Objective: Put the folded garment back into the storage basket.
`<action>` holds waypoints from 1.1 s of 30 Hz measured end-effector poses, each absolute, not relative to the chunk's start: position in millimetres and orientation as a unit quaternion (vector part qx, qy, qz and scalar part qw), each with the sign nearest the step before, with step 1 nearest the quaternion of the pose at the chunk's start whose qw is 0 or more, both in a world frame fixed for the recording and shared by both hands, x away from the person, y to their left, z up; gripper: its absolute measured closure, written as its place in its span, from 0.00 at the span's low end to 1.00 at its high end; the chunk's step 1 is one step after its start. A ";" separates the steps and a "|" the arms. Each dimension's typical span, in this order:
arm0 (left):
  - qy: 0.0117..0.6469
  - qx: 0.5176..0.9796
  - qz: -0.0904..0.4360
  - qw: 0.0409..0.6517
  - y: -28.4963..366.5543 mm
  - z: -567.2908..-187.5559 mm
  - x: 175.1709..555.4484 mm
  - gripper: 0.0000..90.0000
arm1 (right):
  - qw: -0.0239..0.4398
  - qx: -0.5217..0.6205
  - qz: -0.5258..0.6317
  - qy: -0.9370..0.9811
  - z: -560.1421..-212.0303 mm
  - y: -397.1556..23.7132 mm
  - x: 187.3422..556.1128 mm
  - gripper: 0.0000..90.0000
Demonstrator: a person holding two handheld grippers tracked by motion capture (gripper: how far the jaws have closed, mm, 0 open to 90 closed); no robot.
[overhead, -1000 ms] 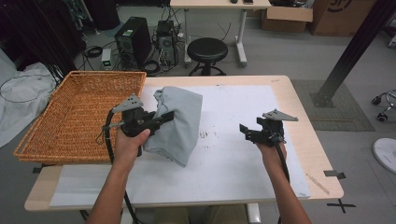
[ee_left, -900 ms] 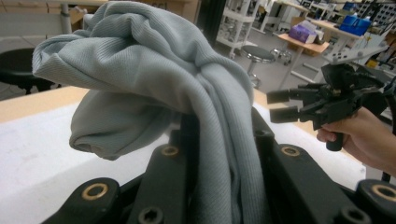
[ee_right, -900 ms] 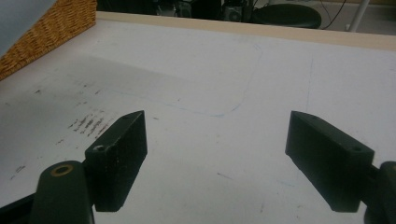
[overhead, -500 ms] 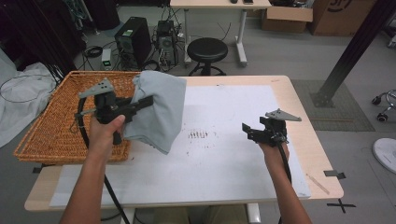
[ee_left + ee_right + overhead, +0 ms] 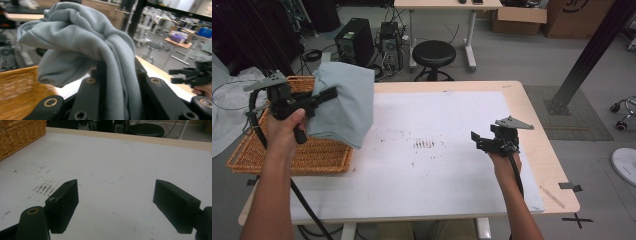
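Note:
A folded light grey cloth [image 5: 344,102] hangs in the air over the right end of the wicker basket [image 5: 307,155] at the table's left. My left gripper [image 5: 328,95] is shut on it; in the left gripper view the cloth [image 5: 100,50] drapes down between the two black jaws and hides their tips. My right gripper [image 5: 478,141] rests low over the white table mat at the right, held by a hand. In the right gripper view its jaws stand wide apart, and the right gripper [image 5: 115,200] has only bare mat between its fingers.
The white mat [image 5: 437,115] covers most of the wooden table and has dark scuff marks [image 5: 424,144] near its middle. Behind the table stand a black stool [image 5: 433,54] and computer towers [image 5: 354,42]. A white cloth [image 5: 227,100] lies on the floor at far left.
My left gripper carried the grey cloth up off the mat and leftward until it hangs over the basket. The right gripper stayed where it was, open.

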State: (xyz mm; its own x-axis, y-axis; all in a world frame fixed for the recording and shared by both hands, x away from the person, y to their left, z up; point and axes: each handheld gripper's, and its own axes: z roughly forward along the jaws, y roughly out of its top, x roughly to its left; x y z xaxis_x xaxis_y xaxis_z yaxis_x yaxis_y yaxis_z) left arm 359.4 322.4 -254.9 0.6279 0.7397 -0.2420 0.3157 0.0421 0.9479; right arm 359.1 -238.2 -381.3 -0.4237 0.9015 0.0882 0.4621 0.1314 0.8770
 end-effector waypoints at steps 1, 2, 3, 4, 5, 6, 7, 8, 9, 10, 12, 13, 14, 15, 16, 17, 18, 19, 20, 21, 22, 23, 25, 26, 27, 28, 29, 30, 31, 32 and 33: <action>0.398 0.666 0.176 0.606 329.3 -255.5 360.1 0.83 | 0.244 0.479 0.451 0.712 -381.4 -238.0 359.0 0.23; 0.401 0.663 0.175 0.608 336.0 -256.2 360.6 0.83 | 0.244 0.480 0.450 0.712 -381.5 -237.8 358.7 0.23; 0.405 0.659 0.176 0.609 342.2 -257.2 361.0 0.83 | 0.244 0.481 0.448 0.713 -381.6 -237.5 358.6 0.23; 0.408 0.656 0.176 0.610 348.2 -258.6 361.6 0.83 | 0.244 0.482 0.446 0.713 -381.7 -236.9 358.6 0.23; 0.412 0.653 0.176 0.611 354.0 -260.2 362.4 0.83 | 0.244 0.483 0.445 0.713 -381.6 -236.5 358.8 0.23; 0.417 0.650 0.178 0.610 359.7 -261.6 363.4 0.83 | 0.244 0.484 0.445 0.713 -381.3 -236.1 358.8 0.23; 0.422 0.647 0.177 0.610 365.1 -263.2 364.5 0.83 | 0.246 0.484 0.445 0.712 -380.8 -235.7 358.7 0.23; 0.427 0.644 0.178 0.609 370.1 -264.9 365.7 0.83 | 0.247 0.484 0.445 0.712 -380.2 -235.1 358.6 0.23; 0.431 0.642 0.178 0.608 374.6 -266.4 366.7 0.83 | 0.247 0.484 0.445 0.712 -379.7 -234.3 358.4 0.23; 0.433 0.641 0.176 0.609 378.5 -267.9 367.8 0.83 | 0.247 0.484 0.445 0.712 -379.4 -233.7 358.3 0.23; 0.438 0.639 0.177 0.607 384.3 -270.8 369.9 0.83 | 0.248 0.484 0.445 0.712 -379.0 -232.7 358.3 0.23; 0.443 0.637 0.178 0.605 386.6 -272.6 371.3 0.83 | 0.249 0.483 0.444 0.712 -379.0 -232.1 358.5 0.23; 0.447 0.636 0.184 0.602 388.7 -274.6 372.9 0.83 | 0.249 0.484 0.443 0.713 -378.9 -231.5 358.7 0.23; 0.453 0.632 0.195 0.597 390.8 -277.2 374.7 0.82 | 0.249 0.483 0.443 0.713 -379.1 -230.6 359.0 0.22; 0.463 0.626 0.205 0.593 393.3 -280.3 376.6 0.80 | 0.248 0.482 0.442 0.714 -379.4 -229.8 359.3 0.22; 0.476 0.621 0.211 0.586 395.3 -282.3 377.8 0.71 | 0.248 0.482 0.441 0.716 -379.8 -228.9 359.6 0.22; 0.486 0.612 0.223 0.582 396.7 -283.6 377.9 0.53 | 0.248 0.481 0.440 0.717 -380.3 -228.3 359.9 0.22; 0.490 0.609 0.228 0.581 398.4 -284.5 377.7 0.42 | 0.248 0.480 0.440 0.717 -380.8 -227.6 360.1 0.22; 0.491 0.602 0.235 0.584 400.0 -285.5 377.1 0.42 | 0.247 0.481 0.439 0.718 -381.4 -227.2 360.4 0.22; 0.493 0.597 0.240 0.586 401.4 -285.3 376.4 0.42 | 0.246 0.481 0.439 0.718 -382.1 -227.2 361.1 0.22; 0.493 0.593 0.242 0.589 402.4 -284.6 375.8 0.42 | 0.244 0.482 0.440 0.717 -382.5 -227.2 361.4 0.22; 0.493 0.591 0.245 0.589 402.6 -283.7 375.2 0.42 | 0.243 0.483 0.441 0.716 -382.6 -227.3 361.8 0.22; 0.492 0.592 0.250 0.587 401.0 -282.4 374.3 0.41 | 0.243 0.483 0.442 0.716 -382.6 -227.6 362.3 0.22; 0.492 0.594 0.253 0.584 399.6 -282.2 373.8 0.40 | 0.242 0.482 0.443 0.716 -382.5 -227.8 362.4 0.22; 0.491 0.595 0.256 0.582 397.8 -282.1 373.1 0.39 | 0.242 0.482 0.444 0.715 -382.6 -228.1 362.4 0.22; 0.490 0.597 0.258 0.581 396.0 -282.2 372.4 0.38 | 0.241 0.483 0.445 0.715 -382.8 -228.4 362.4 0.22; 0.489 0.597 0.260 0.580 394.1 -282.5 371.7 0.38 | 0.241 0.482 0.445 0.715 -383.0 -228.6 362.5 0.22; 0.490 0.596 0.260 0.581 392.2 -282.8 371.1 0.37 | 0.241 0.482 0.447 0.714 -383.2 -228.7 362.3 0.22; 0.491 0.595 0.262 0.580 390.0 -283.2 370.6 0.35 | 0.240 0.481 0.447 0.715 -383.4 -228.6 362.0 0.22; 0.490 0.596 0.262 0.580 387.6 -283.3 369.8 0.33 | 0.240 0.480 0.448 0.715 -383.5 -228.5 361.8 0.22; 0.488 0.596 0.263 0.581 384.6 -283.4 368.9 0.32 | 0.239 0.480 0.448 0.715 -383.7 -228.4 361.4 0.22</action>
